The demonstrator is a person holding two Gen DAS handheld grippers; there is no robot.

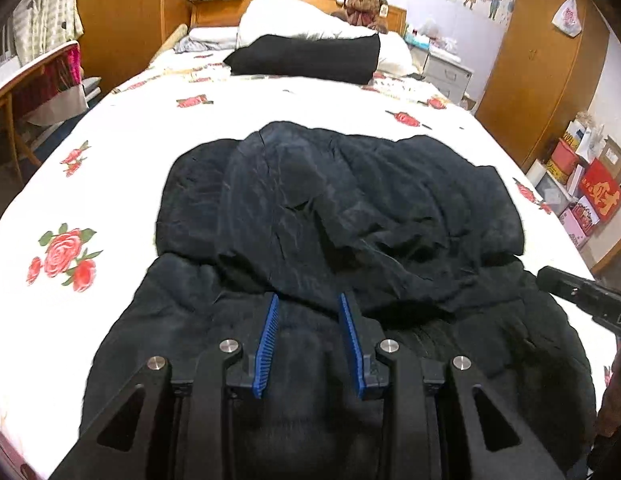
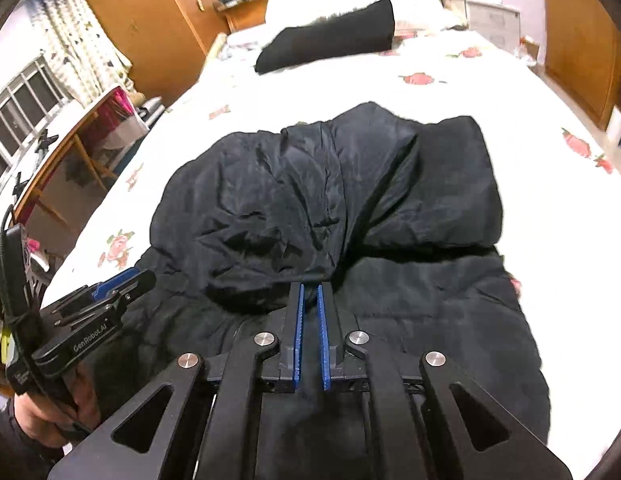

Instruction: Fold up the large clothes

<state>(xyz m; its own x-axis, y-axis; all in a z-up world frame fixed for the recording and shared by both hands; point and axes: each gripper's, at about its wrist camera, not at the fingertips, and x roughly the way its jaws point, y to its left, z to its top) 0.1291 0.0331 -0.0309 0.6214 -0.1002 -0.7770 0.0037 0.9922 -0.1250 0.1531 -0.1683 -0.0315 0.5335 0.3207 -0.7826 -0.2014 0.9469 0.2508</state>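
A large black padded coat [image 1: 330, 216] lies on the rose-print bed, its far part folded back toward me over the near part; it also shows in the right wrist view [image 2: 330, 200]. My left gripper [image 1: 308, 300] is open, fingers apart just above the near edge of the folded layer, holding nothing. My right gripper [image 2: 309, 290] has its jaws nearly closed with a narrow gap at the folded layer's edge; whether cloth is pinched between them is unclear. The left gripper also shows at the left in the right wrist view [image 2: 122, 280], and the right gripper's body at the right edge in the left wrist view [image 1: 582, 296].
The white bedsheet [image 1: 130, 152] extends around the coat. A second folded black garment [image 1: 310, 60] lies by the pillows at the headboard. A wooden desk and chair [image 1: 34, 88] stand left, wardrobes [image 1: 538, 64] and boxes right.
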